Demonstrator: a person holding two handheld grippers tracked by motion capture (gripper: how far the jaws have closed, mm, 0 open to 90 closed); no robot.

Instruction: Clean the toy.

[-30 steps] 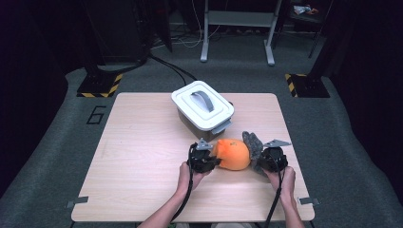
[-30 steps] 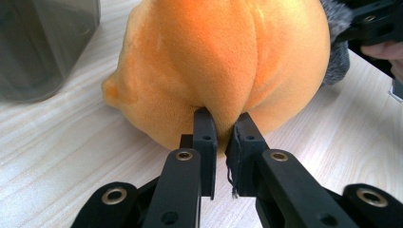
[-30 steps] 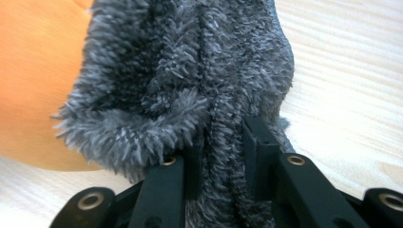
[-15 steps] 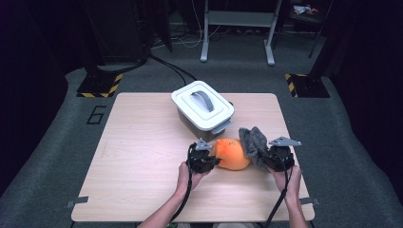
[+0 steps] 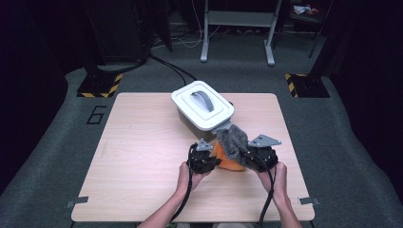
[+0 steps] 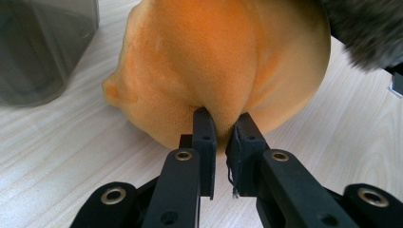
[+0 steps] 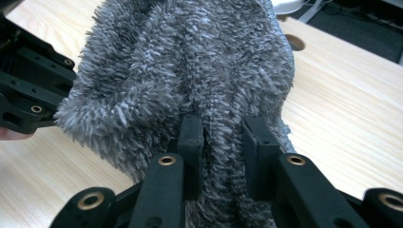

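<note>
Now orange plush [image 6: 223, 71] pinched between left fingers [image 6: 204, 137]; grey fluffy cloth [image 7: 190, 80] clamped between right fingers [image 7: 190, 142].

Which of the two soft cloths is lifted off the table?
The shaggy grey cloth, raised by the right gripper; the smooth orange cloth rests on the table.

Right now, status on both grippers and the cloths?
Left gripper shut on orange cloth, which rests on the table. Right gripper shut on grey fuzzy cloth, draped over the orange. Lidded bin close behind.
</note>
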